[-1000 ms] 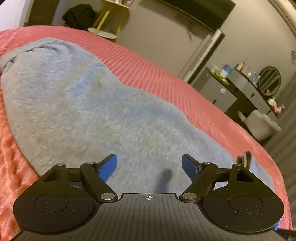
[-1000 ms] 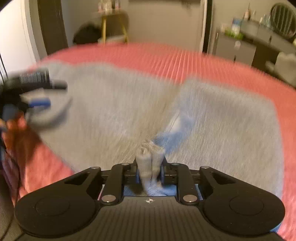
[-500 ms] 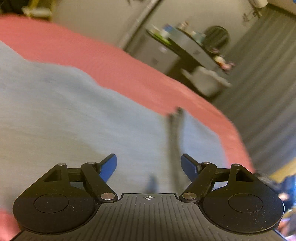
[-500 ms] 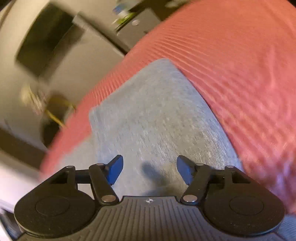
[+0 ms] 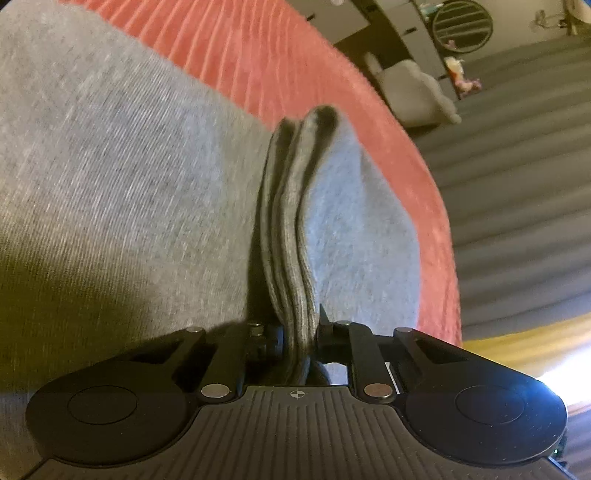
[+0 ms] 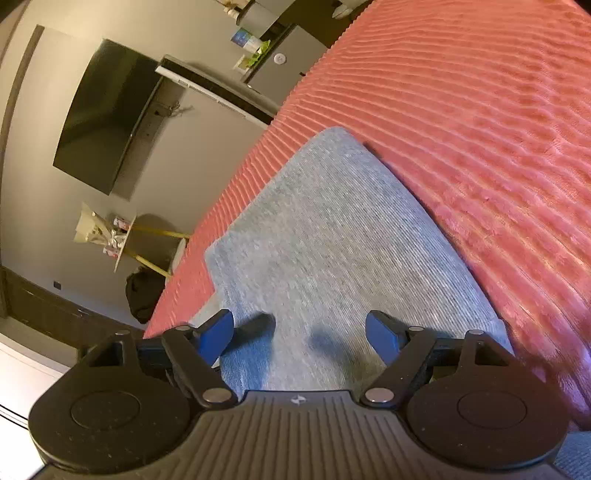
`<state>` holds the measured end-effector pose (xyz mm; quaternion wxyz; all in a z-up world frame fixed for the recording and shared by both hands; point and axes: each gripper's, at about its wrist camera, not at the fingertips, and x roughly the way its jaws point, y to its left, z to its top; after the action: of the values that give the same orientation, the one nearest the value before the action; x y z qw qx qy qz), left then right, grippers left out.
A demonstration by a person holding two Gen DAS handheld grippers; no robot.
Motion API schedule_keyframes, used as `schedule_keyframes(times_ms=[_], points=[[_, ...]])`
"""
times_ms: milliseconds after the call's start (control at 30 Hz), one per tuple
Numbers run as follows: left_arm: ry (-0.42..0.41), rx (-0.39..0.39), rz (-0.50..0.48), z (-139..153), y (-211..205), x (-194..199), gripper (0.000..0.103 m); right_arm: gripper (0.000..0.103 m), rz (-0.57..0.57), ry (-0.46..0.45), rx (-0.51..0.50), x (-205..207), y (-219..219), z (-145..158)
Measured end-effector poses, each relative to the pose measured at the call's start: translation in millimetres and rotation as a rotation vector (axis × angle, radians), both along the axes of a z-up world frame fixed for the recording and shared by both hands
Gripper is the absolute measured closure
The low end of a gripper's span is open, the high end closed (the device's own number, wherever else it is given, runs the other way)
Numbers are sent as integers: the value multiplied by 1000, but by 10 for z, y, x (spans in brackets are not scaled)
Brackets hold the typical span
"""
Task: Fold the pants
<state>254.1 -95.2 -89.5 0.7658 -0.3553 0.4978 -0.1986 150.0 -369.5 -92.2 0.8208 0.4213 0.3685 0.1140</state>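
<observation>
— Since a second ago, what is changing on the left side?

— Earlier its blue pads were standing wide apart over flat grey cloth; now the left gripper (image 5: 298,332) is closing and its jaws are pinching a bunched ridge of the grey sweatpants (image 5: 122,177). That ridge is standing up in several stacked layers between the jaws and running away from them toward the edge of the cloth.

— And the right one?

— Reversed. A second ago it was clamping a thick fold of the same fabric. Now the right gripper (image 6: 300,334) is opening, its blue fingertips (image 6: 382,334) are standing well apart, and nothing is lying between them. It is hanging just over a smooth folded panel of the sweatpants (image 6: 325,229), casting two shadows on it.

— Where are the pants lying?

— They are lying on a ribbed coral-red bedspread (image 5: 280,62), which is showing on the far side of the cloth in both views (image 6: 461,122). In the left wrist view the pinched part is sitting near the bed's edge, with grey carpet (image 5: 517,192) beyond it.

— Anything else in the room?

— A dark wall-mounted television (image 6: 107,114) is showing in the right wrist view, and a round mirror (image 5: 463,23) over a dresser in the left.
</observation>
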Motion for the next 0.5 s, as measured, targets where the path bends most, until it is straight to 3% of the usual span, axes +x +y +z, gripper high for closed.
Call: schedule_keyframes(times_ms=[167, 233, 267, 333, 367, 433, 500], points=[[-93, 25, 11, 274, 162, -187, 89, 25, -36, -41, 27, -48, -69, 47], [-129, 50, 15, 423, 299, -259, 89, 30, -37, -44, 9, -71, -60, 86], [-137, 64, 26, 484, 416, -305, 89, 38, -28, -37, -6, -71, -42, 104], [-158, 139, 36, 549, 581, -400, 88, 47, 6, -19, -38, -52, 36, 118], [-177, 223, 39, 557, 650, -460, 88, 55, 27, -2, -64, -38, 87, 119], [-198, 333, 36, 509, 754, -583, 86, 59, 82, 31, -135, 10, 242, 128], [-205, 276, 71, 376, 918, -730, 82, 59, 135, 53, -211, 46, 412, 138]])
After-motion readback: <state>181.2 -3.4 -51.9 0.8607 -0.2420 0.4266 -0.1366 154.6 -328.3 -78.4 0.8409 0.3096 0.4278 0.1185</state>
